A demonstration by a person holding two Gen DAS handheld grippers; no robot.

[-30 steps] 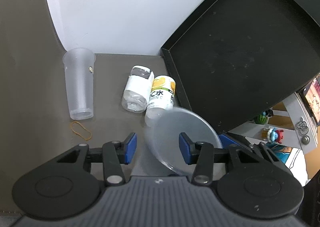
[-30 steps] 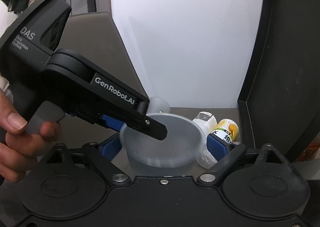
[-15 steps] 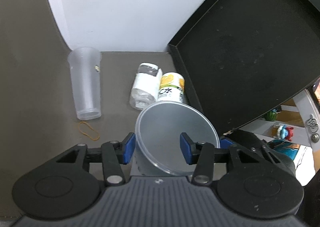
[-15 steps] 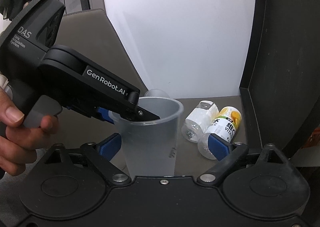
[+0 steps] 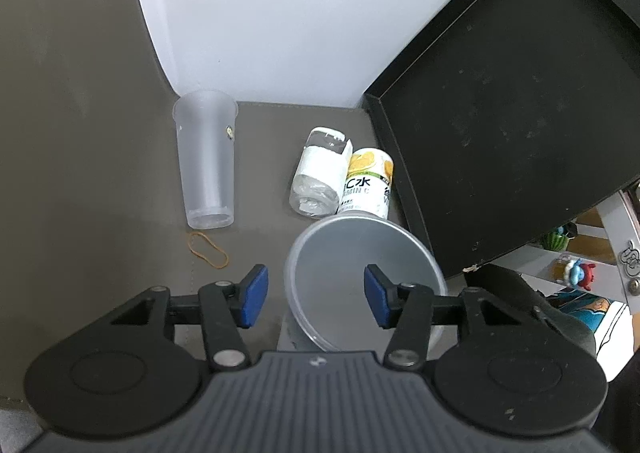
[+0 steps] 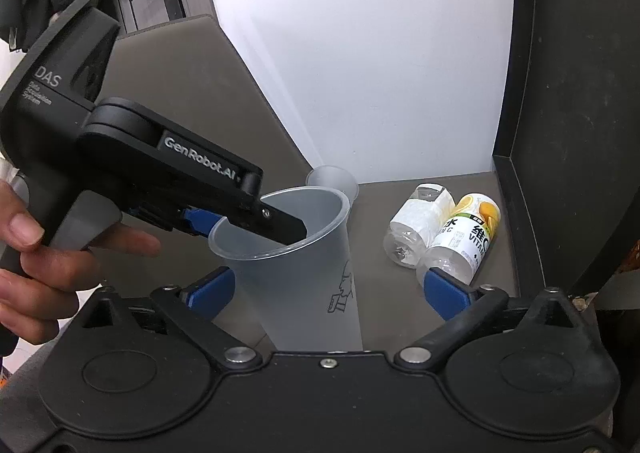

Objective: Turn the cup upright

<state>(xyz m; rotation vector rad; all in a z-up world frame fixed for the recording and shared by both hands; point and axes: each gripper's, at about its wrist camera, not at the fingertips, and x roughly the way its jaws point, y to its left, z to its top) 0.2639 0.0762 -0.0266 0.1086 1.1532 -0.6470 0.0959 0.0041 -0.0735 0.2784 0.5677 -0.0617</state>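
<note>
**Cup on its base, both tongs slack around it**

Now that the cup (image 6: 296,265) stands mouth-up on the grey table (image 5: 100,213), the flip looks all but finished to me. My left tongs (image 5: 316,295) are spread, one finger hanging inside the rim, the other outside to the left, neither pinching the wall. My right tongs (image 6: 328,291) gape wide with the cup between the pads, apart from both. A second ago the cup lay tilted toward my right camera; half a second ago it was nearly upright; now it is straight and seems to stand by itself. Farther off, a second cup (image 5: 206,161) stands at far left, a rubber band (image 5: 208,251) lies near it, and two bottles (image 5: 344,185) lie against the black tray (image 5: 520,133) on the right.
</note>
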